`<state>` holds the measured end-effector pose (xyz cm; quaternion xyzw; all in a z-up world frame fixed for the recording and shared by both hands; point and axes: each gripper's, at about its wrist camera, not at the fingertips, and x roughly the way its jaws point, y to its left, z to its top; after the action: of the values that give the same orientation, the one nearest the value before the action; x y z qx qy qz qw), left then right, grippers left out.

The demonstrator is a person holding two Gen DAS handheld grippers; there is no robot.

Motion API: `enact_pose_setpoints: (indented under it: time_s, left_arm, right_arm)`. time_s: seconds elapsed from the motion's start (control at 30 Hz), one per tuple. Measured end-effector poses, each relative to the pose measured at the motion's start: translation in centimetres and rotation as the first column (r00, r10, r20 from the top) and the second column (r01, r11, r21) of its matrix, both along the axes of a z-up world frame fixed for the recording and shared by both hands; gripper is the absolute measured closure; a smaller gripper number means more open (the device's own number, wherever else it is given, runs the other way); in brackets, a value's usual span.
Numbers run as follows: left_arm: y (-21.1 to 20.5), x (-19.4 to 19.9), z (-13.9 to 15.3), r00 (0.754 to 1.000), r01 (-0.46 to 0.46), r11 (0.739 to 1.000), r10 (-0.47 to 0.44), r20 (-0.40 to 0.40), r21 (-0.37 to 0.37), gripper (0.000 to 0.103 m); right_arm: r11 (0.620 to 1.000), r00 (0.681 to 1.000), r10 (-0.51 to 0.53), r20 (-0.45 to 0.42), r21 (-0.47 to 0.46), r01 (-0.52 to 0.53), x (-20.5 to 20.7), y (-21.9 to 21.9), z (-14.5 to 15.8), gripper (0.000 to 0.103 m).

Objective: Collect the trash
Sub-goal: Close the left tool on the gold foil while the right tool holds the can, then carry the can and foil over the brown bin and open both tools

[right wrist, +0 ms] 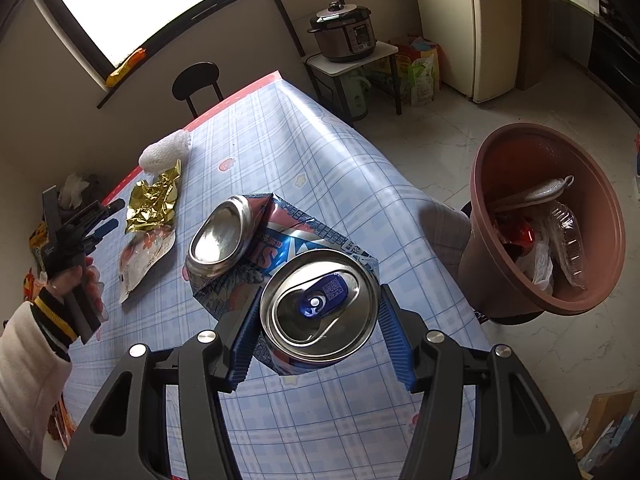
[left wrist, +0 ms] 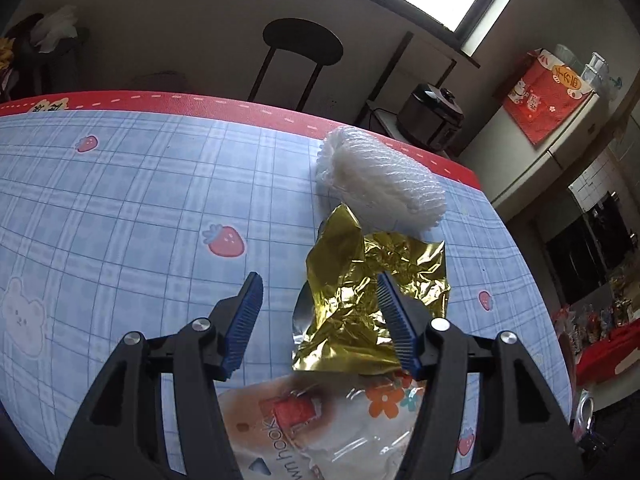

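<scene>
The right tool (right wrist: 316, 316) grips a crushed drink can (right wrist: 288, 272), blue and white with silver ends; its blue ribbed pads press on either side of the can's top end, whose pull tab faces the camera, while the flattened body and the can's bottom end stretch away ahead of the tool and to its left. Past the tool's right finger, beyond the edge of the surface (right wrist: 320, 168), a brown plastic bin (right wrist: 496, 280) stands on the floor, already holding a clear plastic tray, crumpled wrappers and a grey strap-like item. The left tool (left wrist: 320, 304) is open, nothing between its blue pads. A crumpled gold foil wrapper (left wrist: 360, 280) lies on the blue checked surface (left wrist: 120, 200) between and partly under its fingertips, nearer the right-hand finger; whether that finger touches the foil cannot be told. Just beyond the foil, ahead of the tool and slightly right, rests a white foam mesh fruit sleeve (left wrist: 380, 176), its near edge meeting the foil. Close beneath the tool, toward the camera, lies a clear printed plastic bag (left wrist: 320, 420) with flowers and lettering. In the right wrist view, a hand (right wrist: 76, 276) in a white sleeve with a striped cuff holds the left tool at the far left.
</scene>
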<state>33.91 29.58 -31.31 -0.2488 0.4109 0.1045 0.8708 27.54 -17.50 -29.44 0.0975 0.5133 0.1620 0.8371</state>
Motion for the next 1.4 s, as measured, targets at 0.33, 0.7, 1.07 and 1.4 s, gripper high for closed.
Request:
enact_pose_setpoints:
  time_s: [0.33, 0.7, 1.07, 1.4]
  left_arm:
    - [-0.9, 4.5, -2.3, 0.996, 0.089, 0.995, -0.088, -0.026, 0.038, 0.042]
    - [-5.0, 1.1, -1.3, 0.973, 0.227, 0.963, -0.217, -0.083, 0.144, 0.091]
    - [-8.1, -7.9, 0.5, 0.963, 0.268, 0.963, -0.267, -0.045, 0.015, 0.097]
    - [-10.8, -14.9, 7.9, 0.964, 0.227, 0.974, -0.221, 0.146, -0.022, 0.098]
  right_arm:
    - [1.000, 1.000, -0.001, -0.007, -0.014, 0.001, 1.6, -0.1, -0.6, 0.047]
    - [1.000, 1.000, 0.022, 0.014, 0.013, -0.022, 1.2, 0.6, 0.1, 0.047]
    - [0.998, 0.999, 0.026, 0.046, 0.064, -0.029, -1.0, 0.3, 1.6, 0.047]
    - [0.993, 0.996, 0.001, 0.088, 0.118, -0.012, -3.3, -1.6, 3.6, 0.047]
